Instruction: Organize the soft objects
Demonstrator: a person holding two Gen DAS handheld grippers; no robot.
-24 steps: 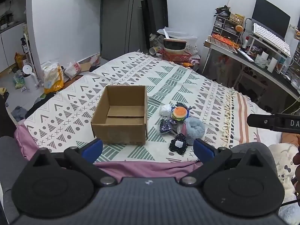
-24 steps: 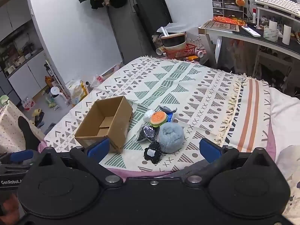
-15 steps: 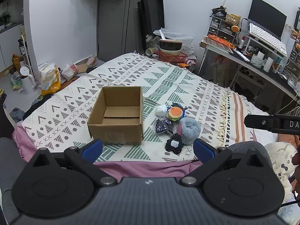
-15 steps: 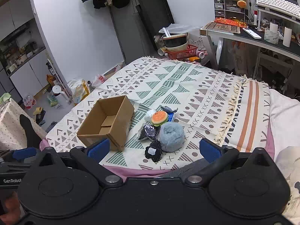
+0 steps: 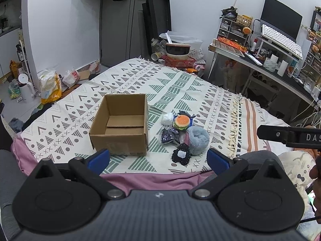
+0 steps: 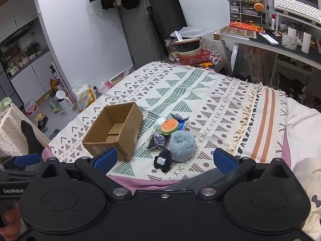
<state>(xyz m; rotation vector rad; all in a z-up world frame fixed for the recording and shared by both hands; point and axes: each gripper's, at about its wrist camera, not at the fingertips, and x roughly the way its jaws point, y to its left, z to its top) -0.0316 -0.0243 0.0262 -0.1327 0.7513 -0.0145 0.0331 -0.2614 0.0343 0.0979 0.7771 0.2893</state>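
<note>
An open, empty cardboard box (image 5: pixel 120 124) (image 6: pixel 115 129) stands on the patterned bed cover (image 5: pixel 180 84). Right of it lies a heap of soft things: a fluffy blue ball (image 5: pixel 197 139) (image 6: pixel 182 145), a burger plush (image 5: pixel 181 122) (image 6: pixel 170 126), a small white ball (image 5: pixel 167 118), a dark sequinned piece (image 5: pixel 168 135) and a black patch with a white square (image 5: pixel 181 155) (image 6: pixel 163 160). My left gripper (image 5: pixel 158 159) is open, held above the bed's near edge, short of the box and heap. My right gripper (image 6: pixel 163 158) is open too, hovering before the heap.
A desk (image 5: pixel 260 60) with a keyboard, monitor and small drawers runs along the right. A red basket with bowls (image 5: pixel 178 57) sits past the bed's far end. Bags and bottles (image 5: pixel 50 84) litter the floor at left. A white pillow (image 6: pixel 305 124) lies at right.
Both grippers have drawn back and risen slightly, so the box and heap look a little smaller and farther off. Nothing on the bed has moved.
</note>
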